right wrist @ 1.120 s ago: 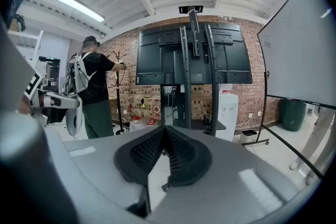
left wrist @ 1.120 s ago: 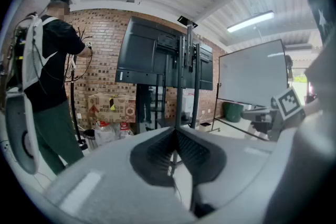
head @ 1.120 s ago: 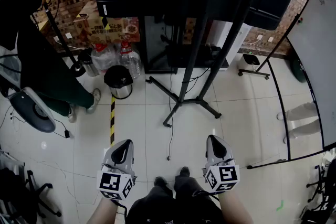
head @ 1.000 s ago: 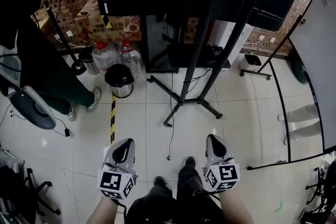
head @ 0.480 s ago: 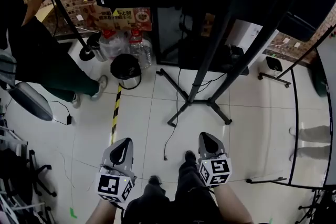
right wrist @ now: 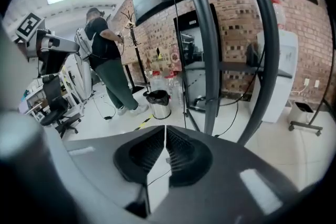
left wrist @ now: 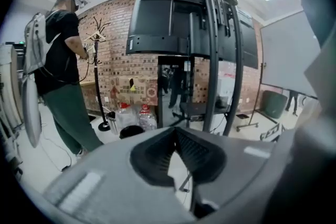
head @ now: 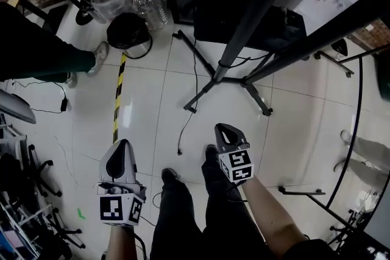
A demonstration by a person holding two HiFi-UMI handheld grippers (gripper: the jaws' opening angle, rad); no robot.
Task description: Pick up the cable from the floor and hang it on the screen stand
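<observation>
A thin black cable (head: 189, 103) runs over the white floor tiles from the screen stand (head: 220, 73) to a loose plug end (head: 178, 153). The stand's black poles rise to the upper right, and its dark screen (left wrist: 157, 23) shows in the left gripper view. My right gripper (head: 219, 127) hovers just right of the plug end. Its jaws are starting to part by a hairline slit, with nothing between them. My left gripper (head: 121, 144) hangs farther left, shut and empty. A thin dark line, probably the cable (right wrist: 157, 178), shows below the right jaws.
A black bin (head: 129, 30) and water bottles (head: 146, 0) stand at the back left beside a person in green trousers (head: 49, 58). Yellow-black tape (head: 117, 94) crosses the floor. Chair bases (head: 30, 173) crowd the left edge, and a whiteboard frame (head: 347, 149) stands at the right.
The view has moved forward and tipped down, so the stand's feet and the cable look nearer. My right gripper has shifted up and left toward the plug end; the left has dropped lower.
</observation>
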